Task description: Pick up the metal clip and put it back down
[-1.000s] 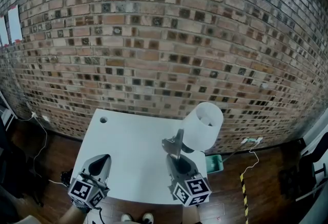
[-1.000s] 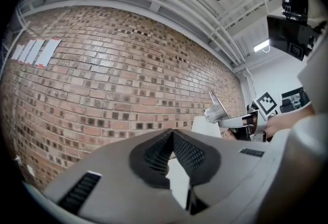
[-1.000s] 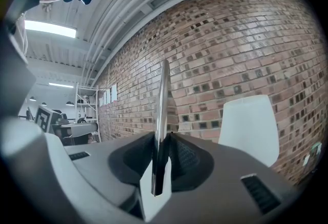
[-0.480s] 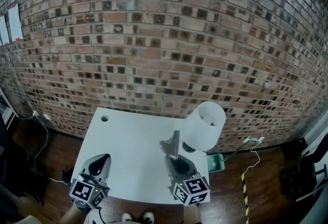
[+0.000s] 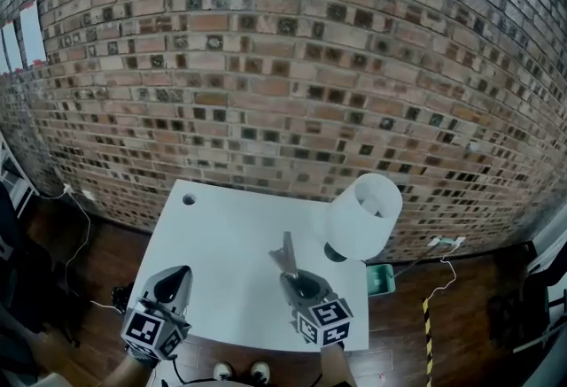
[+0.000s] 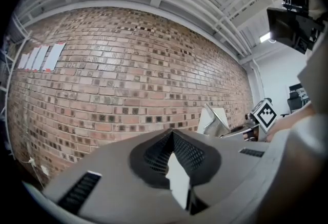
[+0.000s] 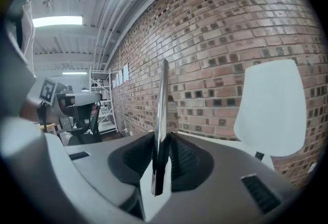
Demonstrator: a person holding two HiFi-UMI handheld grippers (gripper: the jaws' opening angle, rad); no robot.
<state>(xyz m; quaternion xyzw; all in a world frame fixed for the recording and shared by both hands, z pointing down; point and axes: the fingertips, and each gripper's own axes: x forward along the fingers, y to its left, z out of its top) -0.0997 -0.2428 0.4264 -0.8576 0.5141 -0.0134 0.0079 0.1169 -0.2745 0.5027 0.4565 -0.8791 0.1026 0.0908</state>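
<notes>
Brick wall point(image 5: 283, 66) behind, white table point(image 5: 221, 243) below, white lamp point(image 5: 363, 215) far right. Left gripper point(image 5: 180, 274) at near-left edge, jaws together, empty. Right gripper point(image 5: 295, 274) clamped on metal clip point(image 5: 286, 254) (edge-on, upright), near lamp base.

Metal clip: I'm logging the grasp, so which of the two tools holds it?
The right tool, by the white lamp: its jaws pinch the metal clip upright. The left tool has nothing between its jaws.
</notes>
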